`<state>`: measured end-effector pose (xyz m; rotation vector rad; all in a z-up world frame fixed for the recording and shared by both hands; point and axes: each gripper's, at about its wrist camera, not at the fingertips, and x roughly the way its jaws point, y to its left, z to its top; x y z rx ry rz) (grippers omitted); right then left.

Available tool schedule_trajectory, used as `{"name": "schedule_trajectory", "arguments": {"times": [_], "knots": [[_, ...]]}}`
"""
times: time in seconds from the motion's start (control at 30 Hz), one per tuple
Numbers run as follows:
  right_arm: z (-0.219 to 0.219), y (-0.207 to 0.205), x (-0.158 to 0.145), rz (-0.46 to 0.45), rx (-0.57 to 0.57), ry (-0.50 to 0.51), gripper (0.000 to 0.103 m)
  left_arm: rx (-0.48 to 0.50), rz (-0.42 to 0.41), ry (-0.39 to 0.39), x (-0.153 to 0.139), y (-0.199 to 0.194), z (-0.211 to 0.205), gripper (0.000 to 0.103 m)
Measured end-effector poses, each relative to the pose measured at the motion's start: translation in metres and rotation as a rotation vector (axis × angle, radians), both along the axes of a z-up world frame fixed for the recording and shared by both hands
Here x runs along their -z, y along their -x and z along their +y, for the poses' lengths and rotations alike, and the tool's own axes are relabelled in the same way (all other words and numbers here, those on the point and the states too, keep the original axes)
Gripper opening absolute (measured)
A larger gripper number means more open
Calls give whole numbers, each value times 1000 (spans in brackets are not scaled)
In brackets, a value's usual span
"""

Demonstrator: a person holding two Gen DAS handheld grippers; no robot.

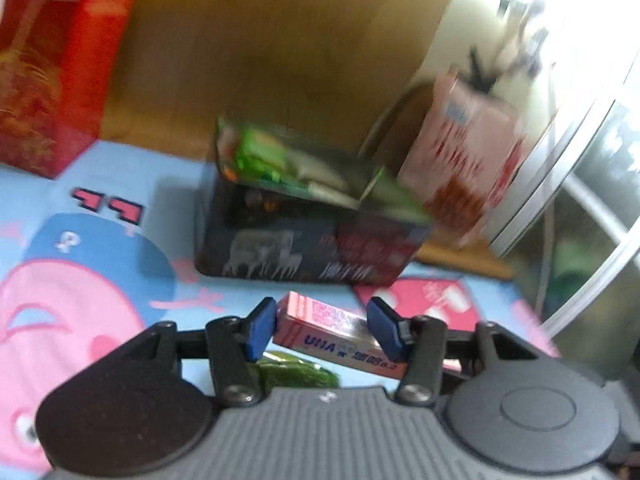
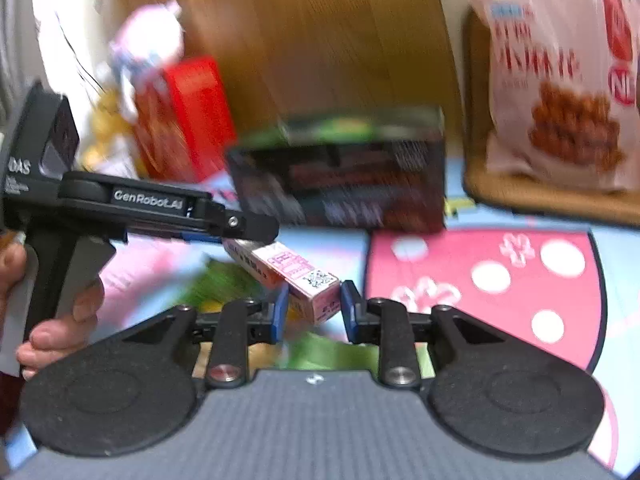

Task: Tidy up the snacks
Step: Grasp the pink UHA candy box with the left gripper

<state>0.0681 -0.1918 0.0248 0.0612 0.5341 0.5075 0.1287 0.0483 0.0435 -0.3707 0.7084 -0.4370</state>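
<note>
A small pink box [image 1: 336,326] lies tilted between the blue pads of my left gripper [image 1: 324,330], which is shut on it. In the right wrist view the same pink box [image 2: 292,276] runs from the left gripper [image 2: 240,224] to my right gripper [image 2: 313,310], whose pads sit on either side of its near end with a small gap at the right. A dark snack box [image 1: 312,248] with a green packet [image 1: 280,160] on top stands just beyond; it also shows in the right wrist view [image 2: 344,184]. A green wrapper [image 1: 296,372] lies under the grippers.
A red box [image 1: 52,68] stands at the back left and shows in the right wrist view [image 2: 188,120]. A pink snack bag [image 2: 560,80] leans at the back right on a wooden tray [image 2: 552,196]. A cartoon-print mat [image 2: 500,272] covers the surface. A wooden panel [image 1: 260,40] stands behind.
</note>
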Motion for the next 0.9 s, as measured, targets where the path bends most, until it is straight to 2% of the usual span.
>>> {"name": "schedule_trajectory", "arguments": {"times": [0.07,0.17,0.23,0.37,0.4,0.5,0.57,0.73,0.9], "knots": [[5,21,-11,-57,-40,13,31,-26,-46,9,-9,29,12,49],[17,52,-14,-83,-117,25,31,-69,-73,-40,-9,68,21,49],[24,67,-9,-60,-167,20,31,-91,-53,-62,-1,87,30,49],[43,84,8,22,-287,-2,30,-82,-5,-37,14,104,44,49],[49,87,12,23,-307,7,27,-77,-1,-40,17,107,45,49],[62,91,18,20,-317,39,26,-83,15,-80,25,112,41,49],[63,91,19,24,-309,47,26,-80,29,-69,28,113,41,49],[51,94,14,-8,-232,60,31,-140,-16,-27,14,118,69,52],[35,102,16,52,-232,3,31,-144,-4,-3,9,110,81,53]]}}
